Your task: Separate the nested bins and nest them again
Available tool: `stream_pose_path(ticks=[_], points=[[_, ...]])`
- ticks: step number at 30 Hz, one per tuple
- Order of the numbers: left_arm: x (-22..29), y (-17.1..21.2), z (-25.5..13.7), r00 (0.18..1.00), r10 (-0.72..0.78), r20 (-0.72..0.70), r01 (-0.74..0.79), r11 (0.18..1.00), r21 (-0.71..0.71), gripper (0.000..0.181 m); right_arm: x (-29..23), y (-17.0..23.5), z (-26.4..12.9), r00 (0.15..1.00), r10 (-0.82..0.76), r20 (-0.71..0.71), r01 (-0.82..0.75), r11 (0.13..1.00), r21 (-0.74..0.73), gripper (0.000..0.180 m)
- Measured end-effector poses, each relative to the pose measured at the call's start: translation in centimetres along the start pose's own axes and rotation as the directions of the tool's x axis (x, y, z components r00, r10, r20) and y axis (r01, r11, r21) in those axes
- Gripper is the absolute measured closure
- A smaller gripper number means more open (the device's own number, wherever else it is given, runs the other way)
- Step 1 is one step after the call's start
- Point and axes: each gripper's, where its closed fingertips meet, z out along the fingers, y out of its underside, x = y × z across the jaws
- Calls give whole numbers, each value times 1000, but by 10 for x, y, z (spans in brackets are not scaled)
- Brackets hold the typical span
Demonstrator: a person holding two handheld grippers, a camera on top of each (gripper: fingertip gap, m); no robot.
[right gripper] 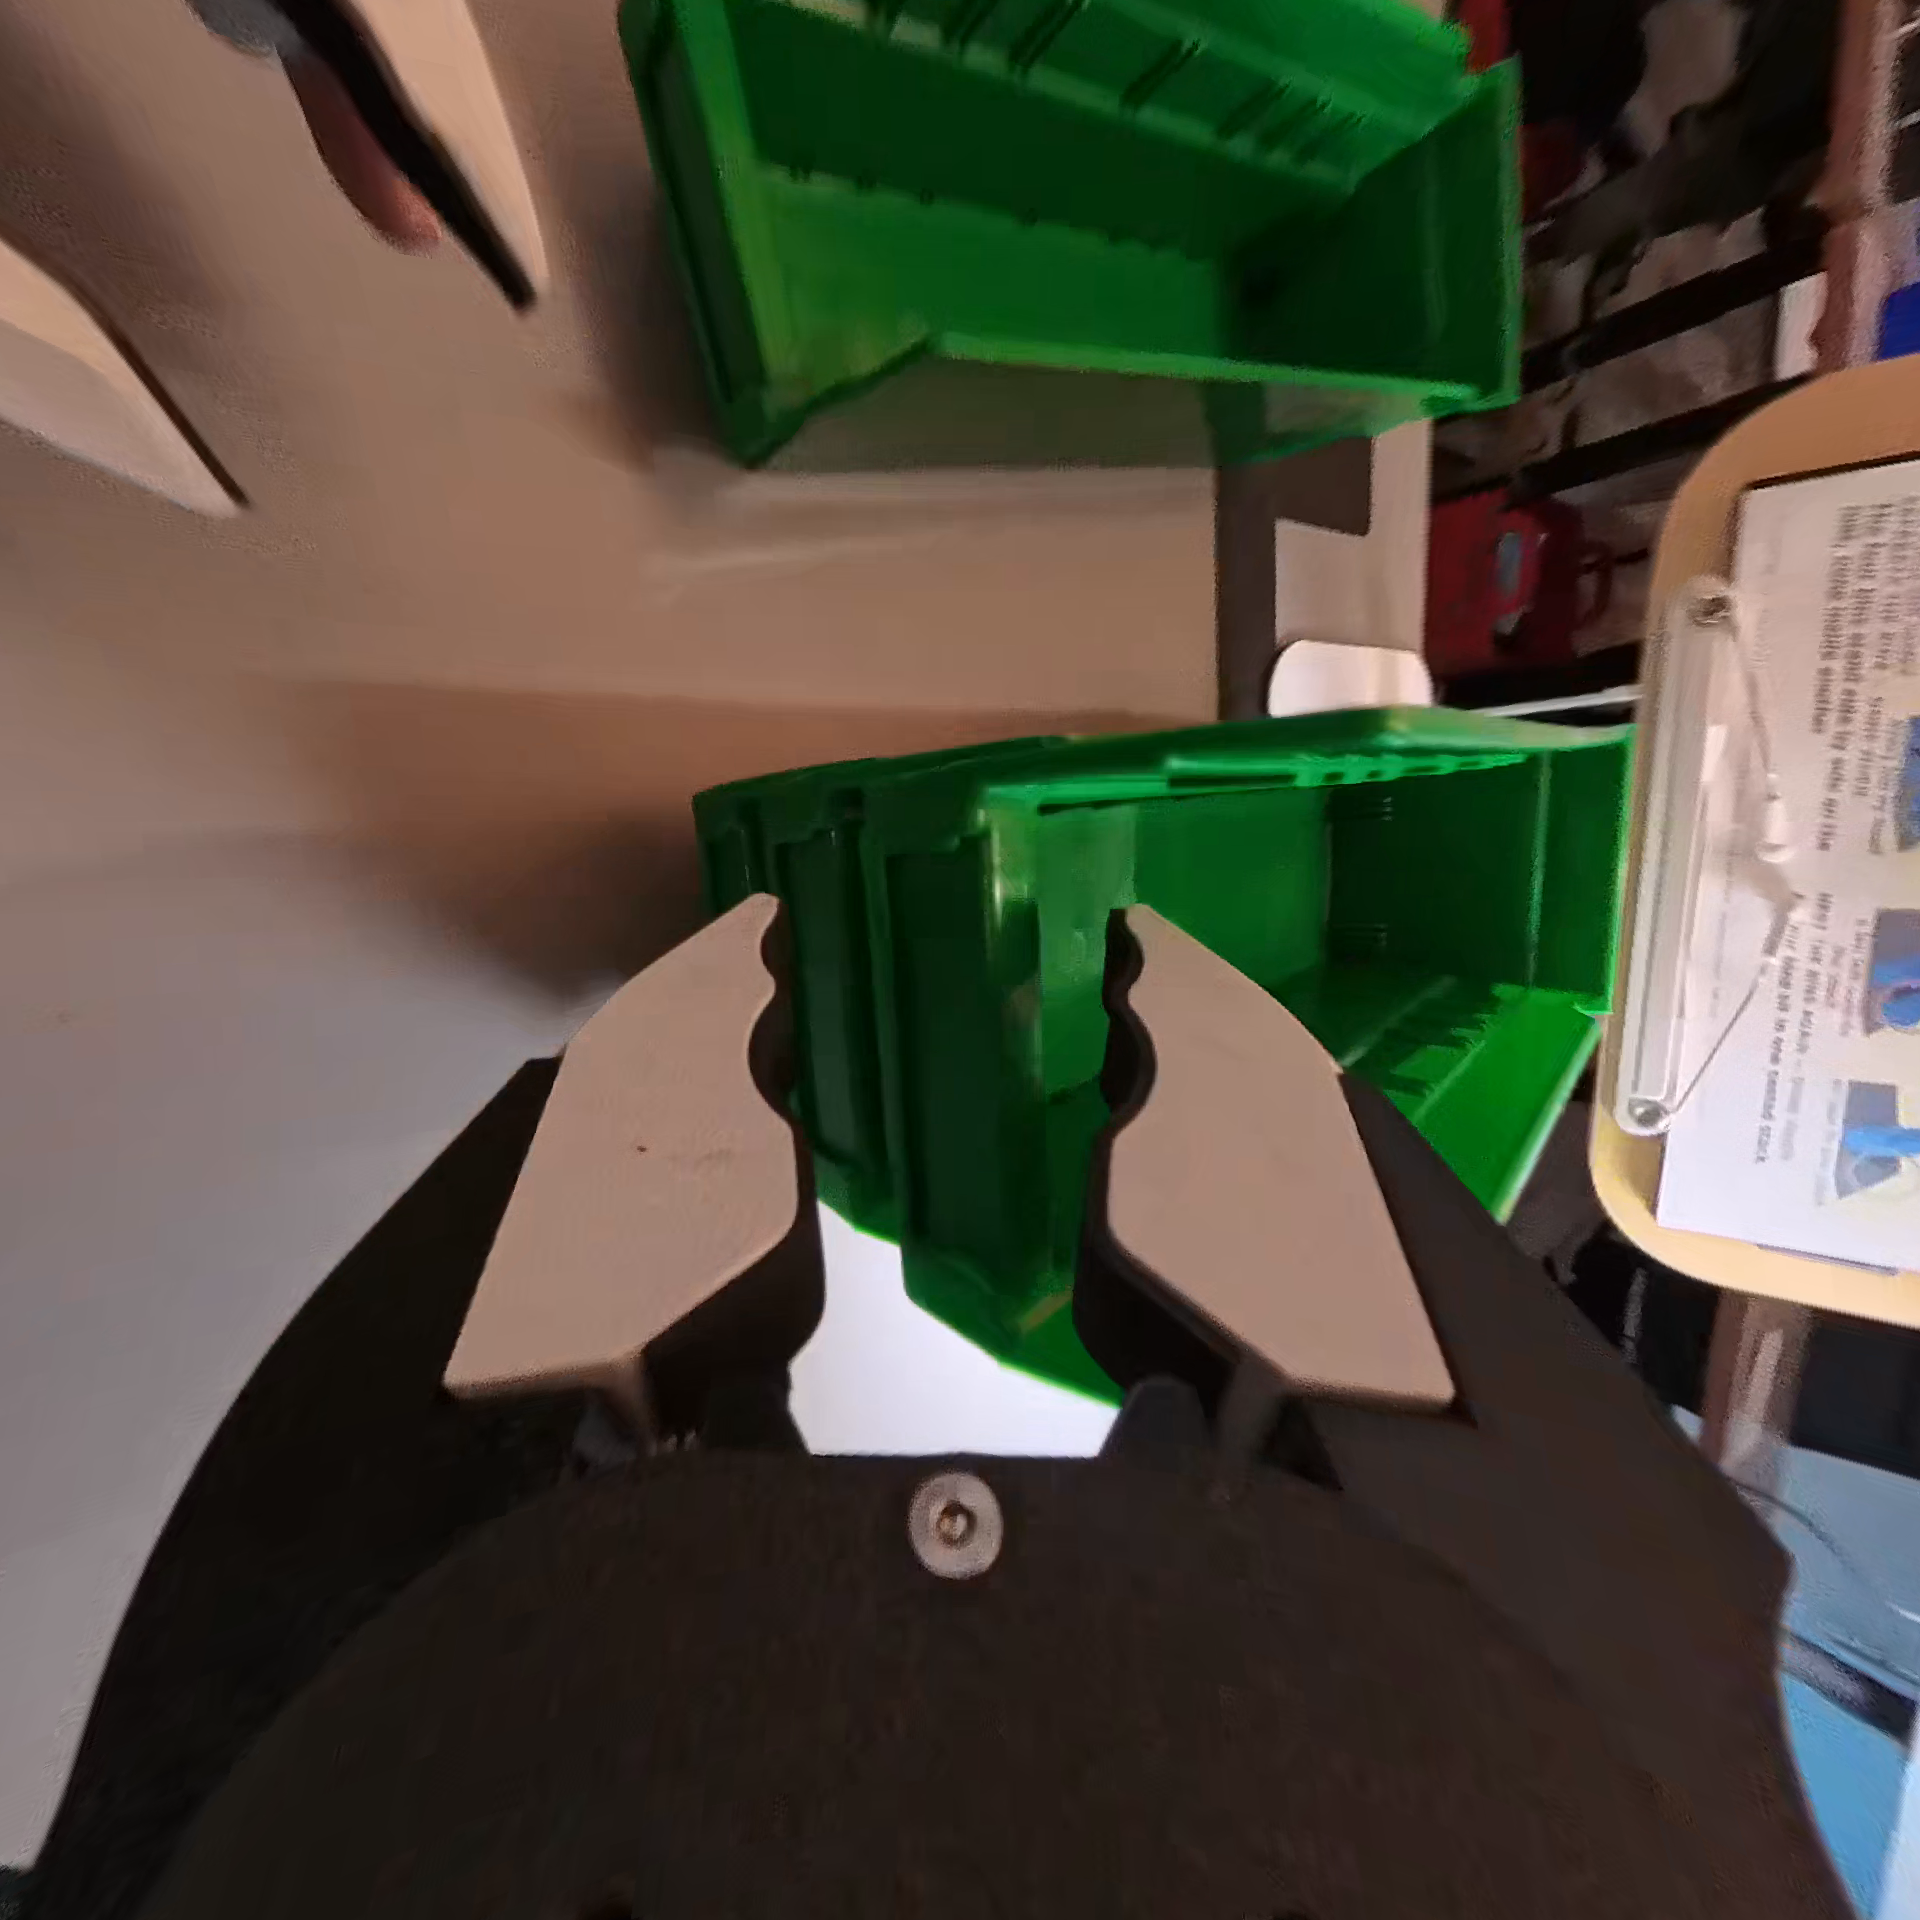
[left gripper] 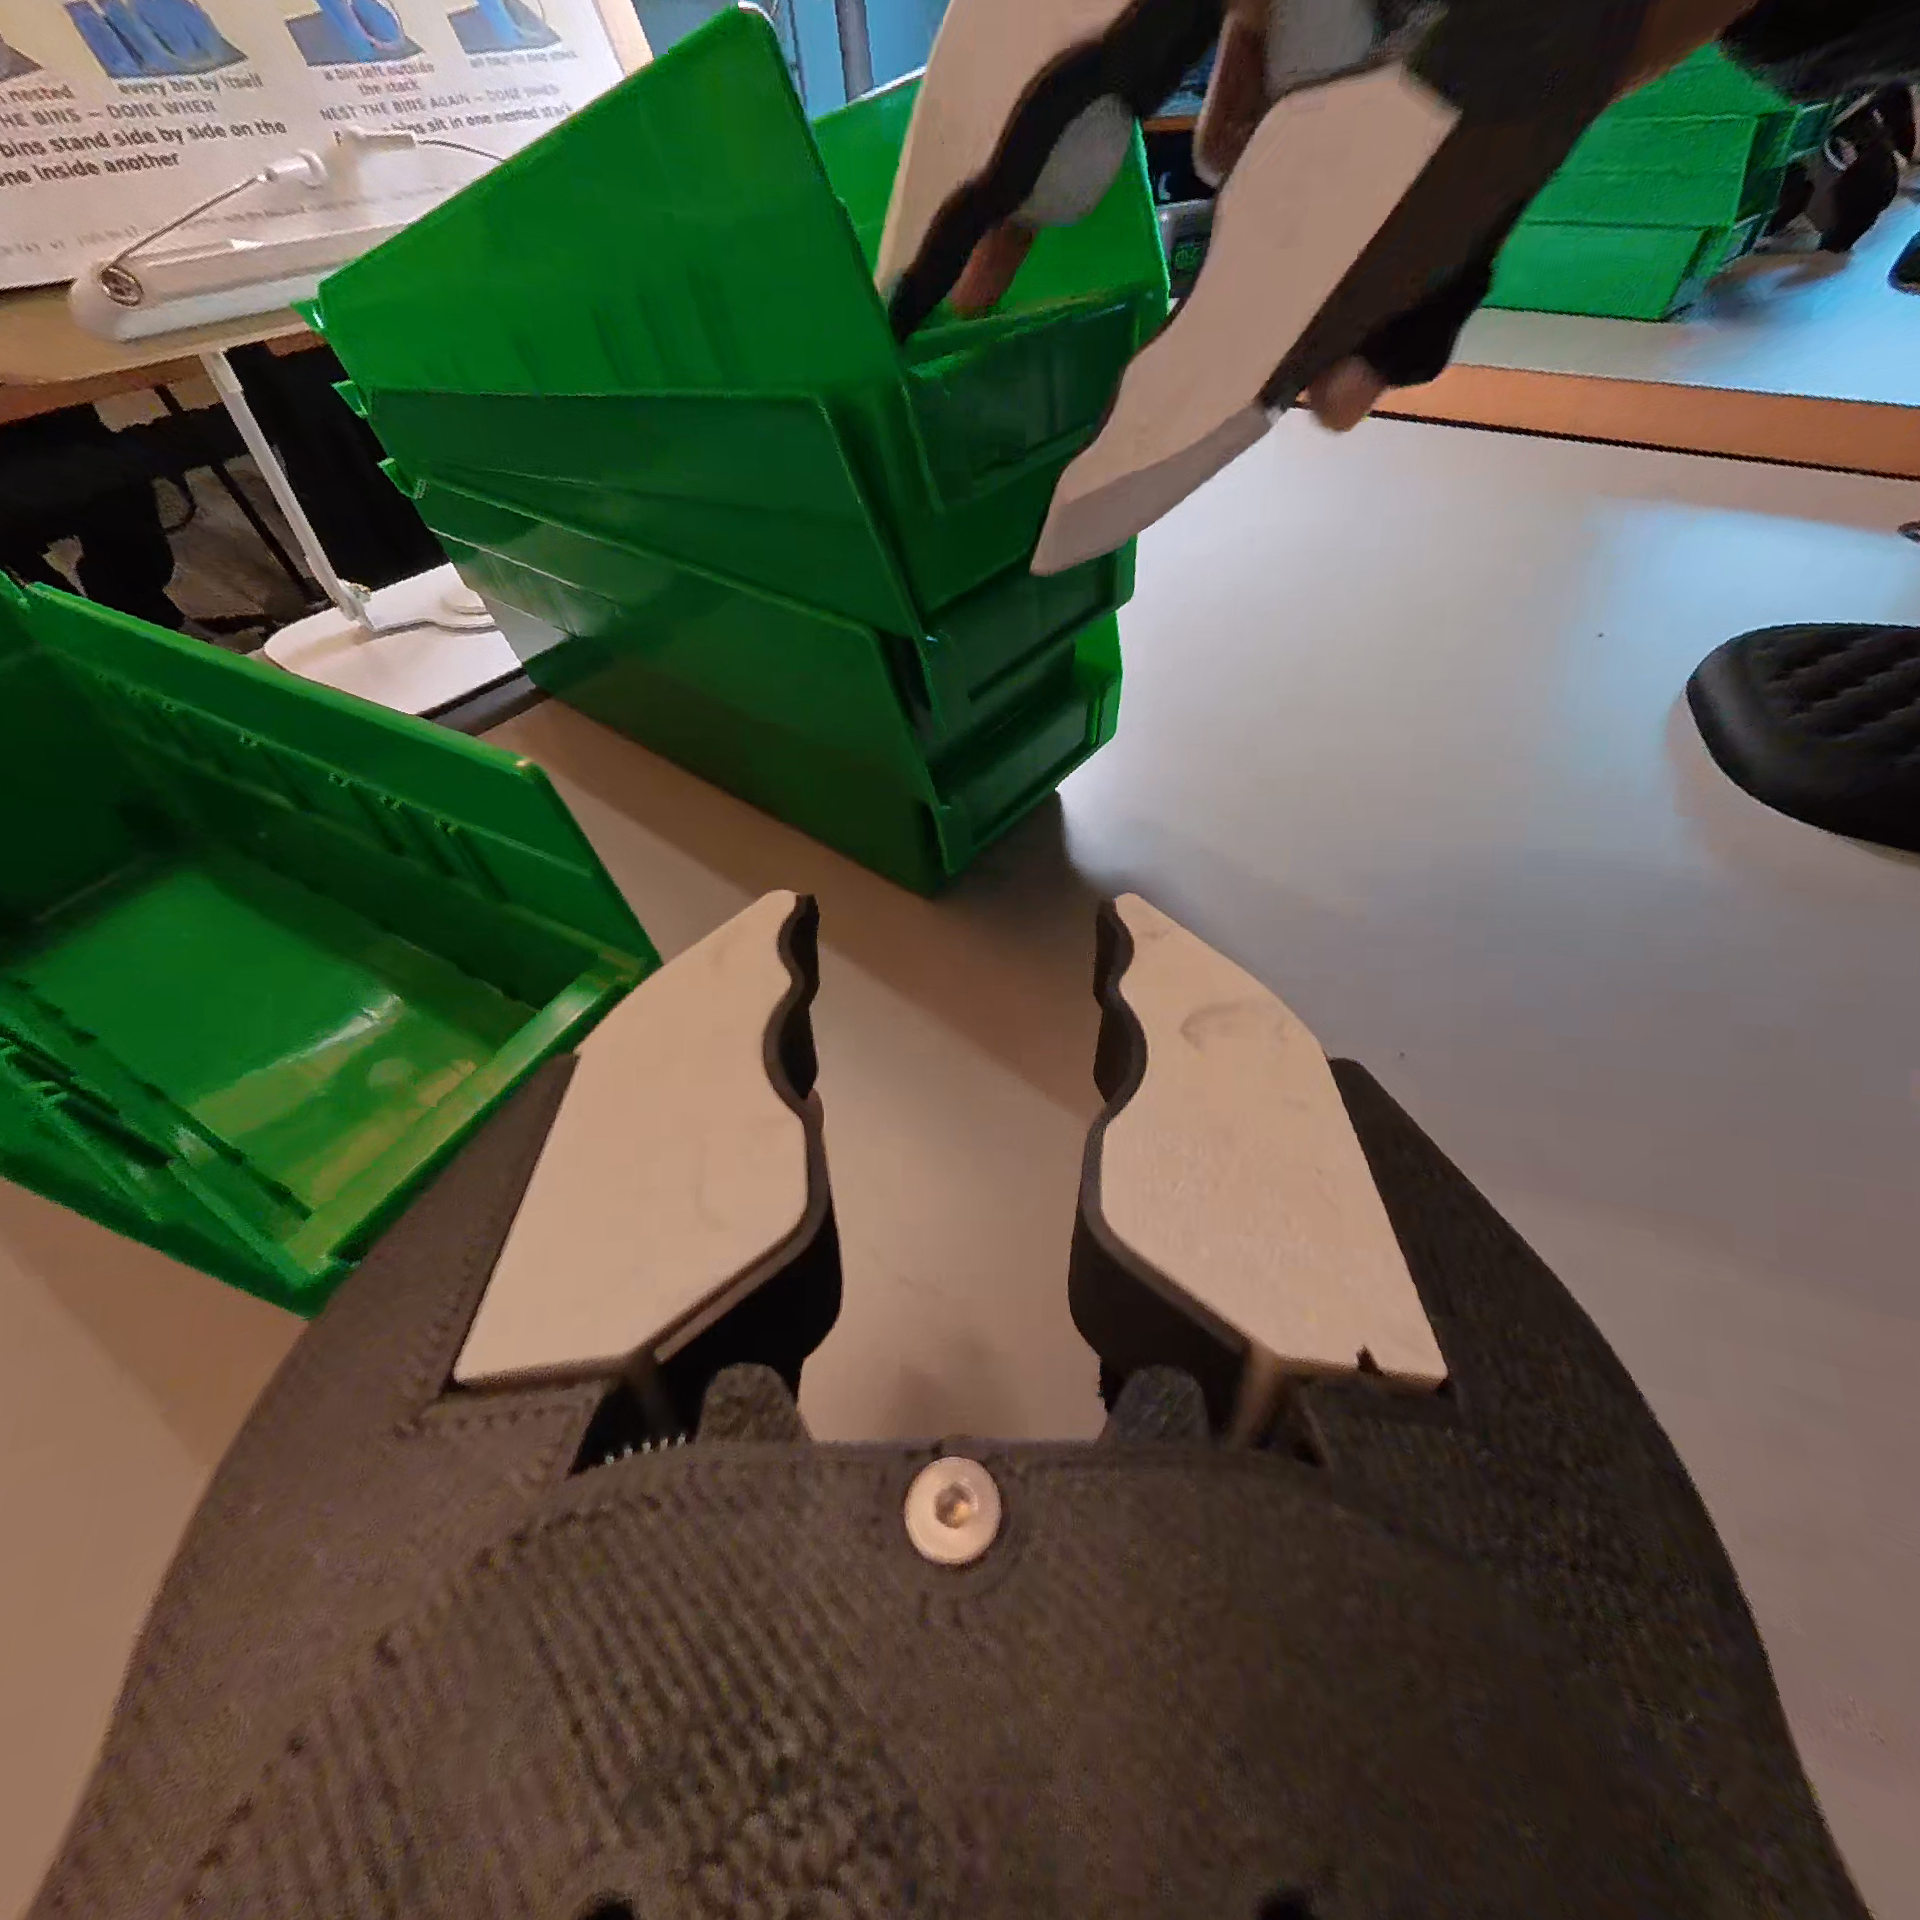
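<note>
Left wrist view first: my left gripper (left gripper: 956, 925) hovers low over the pale table (left gripper: 1455, 831), its jaws spread wide with nothing between them. Just beyond its tips stands the nested stack of green bins (left gripper: 727, 582), and a lone green bin (left gripper: 260, 997) sits apart on the near left, cut off by the frame edge. From the upper right my right gripper (left gripper: 977, 426) reaches down over the front of the stack's top bin, one finger dipping inside the rim and the other outside. The inner fingertip is hidden behind the bin's front lip, so contact is hard to judge here. A dark seat (left gripper: 1829, 738) and more green bins (left gripper: 1642, 218) on the far right are partly cropped.

The right wrist view is rolled sideways and motion-blurred. It shows the front wall of the stack (right gripper: 935, 1039) sitting between my right gripper's (right gripper: 945, 914) fingers, which are still wide apart and not clamped on it. The lone bin (right gripper: 1091, 229) lies farther off, and my left gripper (right gripper: 364, 260) is a blurred shape at the upper left. Only this view shows the inside of the top bin, and a clipboard with a printed sheet (right gripper: 1787, 883) beyond the stack, its writing too smeared to make out.
</note>
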Motion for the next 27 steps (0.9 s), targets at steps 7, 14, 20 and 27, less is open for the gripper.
stream_pose_path(ticks=[7,14,20,27], points=[[-3,-3,-7,1000,24,13,-24,999,22,131,-1,13,13,993,-100,70,109,983,-150,151],[2,4,-3,999,44,3,-44,999,-4,133,20,0,-12,994,-56,99,67,991,-120,148],[0,6,-3,999,48,14,-48,999,-6,134,59,-20,-55,996,-68,-51,65,996,-66,151],[-5,4,-4,998,41,38,-41,999,8,134,78,-1,-120,982,-74,-173,62,995,-73,151]])
